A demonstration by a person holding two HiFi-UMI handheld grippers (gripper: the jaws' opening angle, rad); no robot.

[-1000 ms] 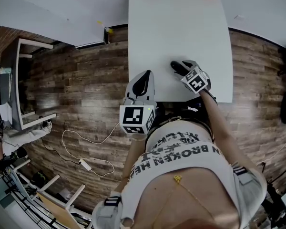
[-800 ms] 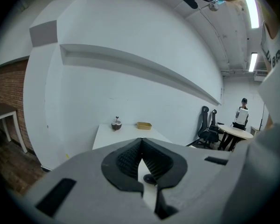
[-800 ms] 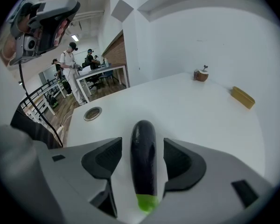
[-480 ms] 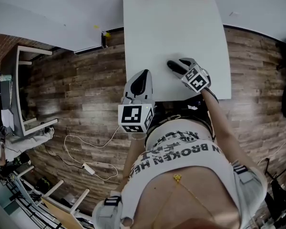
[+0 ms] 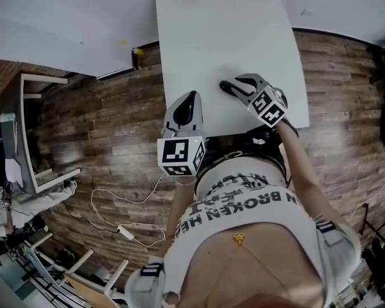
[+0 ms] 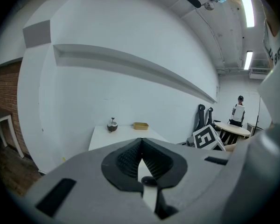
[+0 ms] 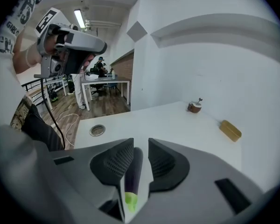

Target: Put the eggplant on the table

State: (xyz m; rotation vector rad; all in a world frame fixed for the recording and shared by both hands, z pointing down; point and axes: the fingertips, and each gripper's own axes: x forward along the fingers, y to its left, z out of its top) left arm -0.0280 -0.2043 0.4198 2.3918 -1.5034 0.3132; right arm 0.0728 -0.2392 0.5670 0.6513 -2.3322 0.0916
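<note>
Right tongs closing, slim purple eggplant between pads but unclamped, probably released onto white worktop; left tongs shut, empty.

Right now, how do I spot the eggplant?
Find the long white table; the right gripper hangs over its near end. Between that gripper's closing jaws shows the slim, dark purple eggplant with a bright green stem cap, unlike the round brown object and flat yellow block at the far end.

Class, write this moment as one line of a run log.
left gripper: shut, empty | right gripper: fingers closing, eggplant between them, gap beside one finger | table: beneath
</note>
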